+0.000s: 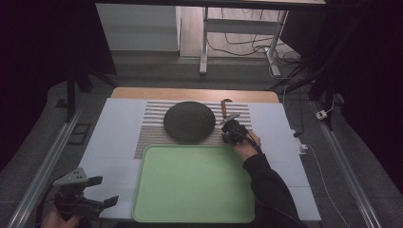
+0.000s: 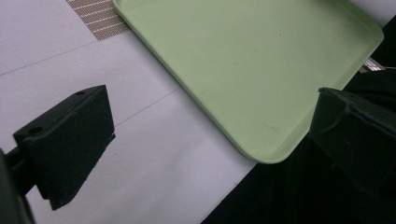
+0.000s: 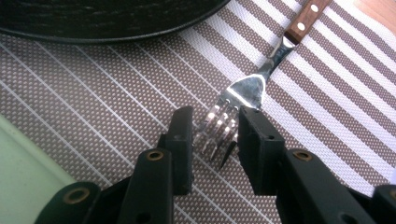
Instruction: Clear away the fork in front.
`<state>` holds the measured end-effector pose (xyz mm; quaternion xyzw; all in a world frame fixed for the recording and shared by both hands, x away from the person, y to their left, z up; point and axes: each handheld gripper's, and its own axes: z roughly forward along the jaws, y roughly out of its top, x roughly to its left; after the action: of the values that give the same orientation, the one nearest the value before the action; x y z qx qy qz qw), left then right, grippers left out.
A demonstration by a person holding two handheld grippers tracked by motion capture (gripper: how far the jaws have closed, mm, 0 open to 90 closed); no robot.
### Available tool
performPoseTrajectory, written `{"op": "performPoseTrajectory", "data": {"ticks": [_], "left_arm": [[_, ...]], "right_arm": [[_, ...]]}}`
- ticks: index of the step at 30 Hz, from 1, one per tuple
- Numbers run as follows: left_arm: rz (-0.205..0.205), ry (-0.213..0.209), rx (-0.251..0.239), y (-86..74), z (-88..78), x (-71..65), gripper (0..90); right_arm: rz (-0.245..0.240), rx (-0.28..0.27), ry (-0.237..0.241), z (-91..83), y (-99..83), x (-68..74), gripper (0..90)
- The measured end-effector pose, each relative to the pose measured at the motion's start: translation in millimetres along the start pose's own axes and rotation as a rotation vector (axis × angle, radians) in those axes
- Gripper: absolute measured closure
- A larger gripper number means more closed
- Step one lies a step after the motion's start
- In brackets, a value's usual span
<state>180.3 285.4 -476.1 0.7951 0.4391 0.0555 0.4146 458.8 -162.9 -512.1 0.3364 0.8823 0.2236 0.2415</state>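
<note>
The right gripper (image 3: pixel 212 135) had its fingers (image 3: pixel 181 140) drawn narrow around the head of the fork (image 3: pixel 243 91), tines lying right between them. The right-hand finger looked to be against the edge of the tines; whether the left one actually pressed on the metal was hard to call from this angle, a thin gap seemed to remain. The fork lay flat on the striped placemat (image 3: pixel 93 102), its neck running up and away from the fingertips to a wooden handle (image 3: pixel 308 16) with pale rivets. Just beyond the fingers to the upper left sat the dark round plate (image 3: pixel 102 18), its rim near the fork but apart from it. Down at the lower left, beside the gripper body, a corner of the green tray (image 3: pixel 18 163) crept in.

From the high view, the right gripper (image 1: pixel 231 127) hung at the plate's (image 1: pixel 189 121) right edge, just past the far rim of the tray (image 1: pixel 157 156), with the person's hand (image 1: pixel 247 145) and dark sleeve behind it.

The left gripper (image 1: pixel 102 190) held low at the near left corner of the counter (image 1: pixel 114 142), fingers (image 2: pixel 70 140) spread wide with nothing between them. Ahead of those fingertips lay bare white surface, and the tray's near corner (image 2: pixel 266 156) sat between and beyond them.
</note>
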Motion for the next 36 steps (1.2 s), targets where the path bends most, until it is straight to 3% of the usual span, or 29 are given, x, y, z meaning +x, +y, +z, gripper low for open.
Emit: {"op": "performPoseTrajectory", "data": {"ticks": [6,10,13,15,20,23,27,36], "left_arm": [[0.001,0.0,0.0,0.0,0.0,-0.1,0.1],[0.002,0.0,0.0,0.1,0.1,-0.2,0.1],[0.002,0.0,0.0,0.1,0.2,-0.3,0.1],[0.002,-0.001,0.0,0.1,0.1,-0.2,0.1],[0.004,0.0,0.0,0.2,0.3,-0.6,0.1],[0.005,0.0,0.001,0.2,0.4,-0.6,0.2],[0.004,-0.002,0.0,0.1,0.1,-0.4,0.2],[0.003,-0.003,-0.004,0.0,-0.3,-0.3,0.0]], "right_arm": [[0.003,0.006,-0.006,-0.7,-0.3,-0.3,69.8],[-0.009,0.007,-0.009,-2.8,-1.7,-1.3,78.3],[0.025,-0.003,-0.002,-3.4,-2.7,-2.6,81.0],[0.021,-0.001,-0.017,-4.1,-3.6,-4.1,83.5],[0.063,0.007,-0.039,-6.1,-7.7,-10.4,89.5],[0.096,0.011,-0.024,-6.5,-8.9,-14.1,90.0],[0.089,-0.003,-0.037,-8.7,-7.4,-11.7,90.0],[0.091,-0.065,-0.019,-21.7,-5.3,-12.8,90.0]]}}
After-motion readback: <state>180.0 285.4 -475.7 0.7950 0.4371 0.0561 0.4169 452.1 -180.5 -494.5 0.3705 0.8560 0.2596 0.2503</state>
